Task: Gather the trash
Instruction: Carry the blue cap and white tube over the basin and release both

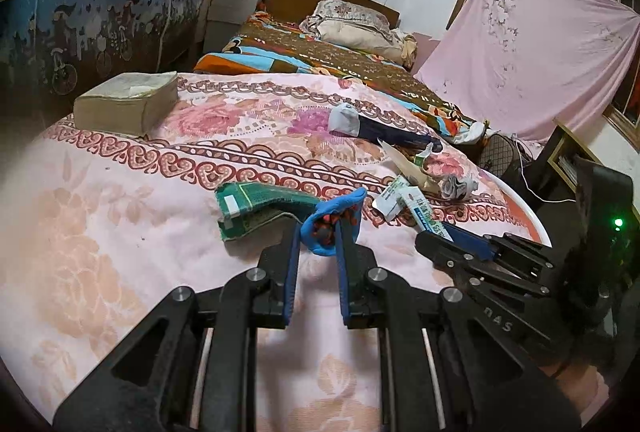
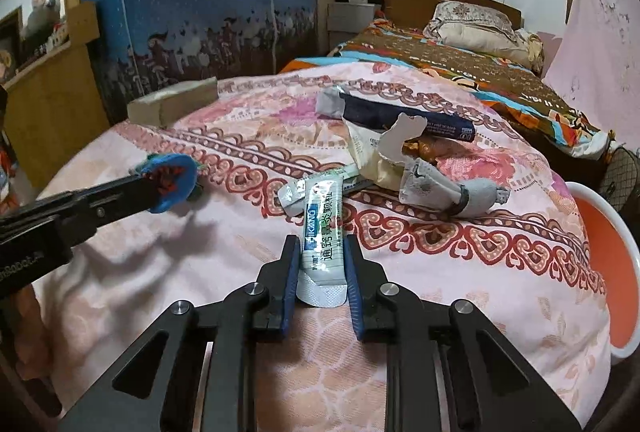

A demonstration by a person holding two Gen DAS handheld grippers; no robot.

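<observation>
My left gripper (image 1: 316, 232) is shut on a crumpled blue wrapper (image 1: 334, 220) and holds it just above the pink floral bedspread (image 1: 120, 211); it also shows in the right wrist view (image 2: 168, 183). A green packet (image 1: 256, 207) lies right beyond it. My right gripper (image 2: 322, 252) is shut on a white and green sachet (image 2: 322, 232), seen too in the left wrist view (image 1: 424, 216). Beyond lie a torn silver sachet (image 2: 290, 197), a torn cream wrapper (image 2: 384, 151), a grey wad (image 2: 452, 191) and a dark blue packet (image 2: 404, 119).
A thick book (image 1: 128, 101) lies at the far left of the bedspread. An orange basin with a white rim (image 2: 612, 260) stands at the right edge of the bed. Pillows (image 1: 356, 27) and a brown quilt (image 1: 340, 55) lie further back. A pink sheet (image 1: 532, 55) hangs at right.
</observation>
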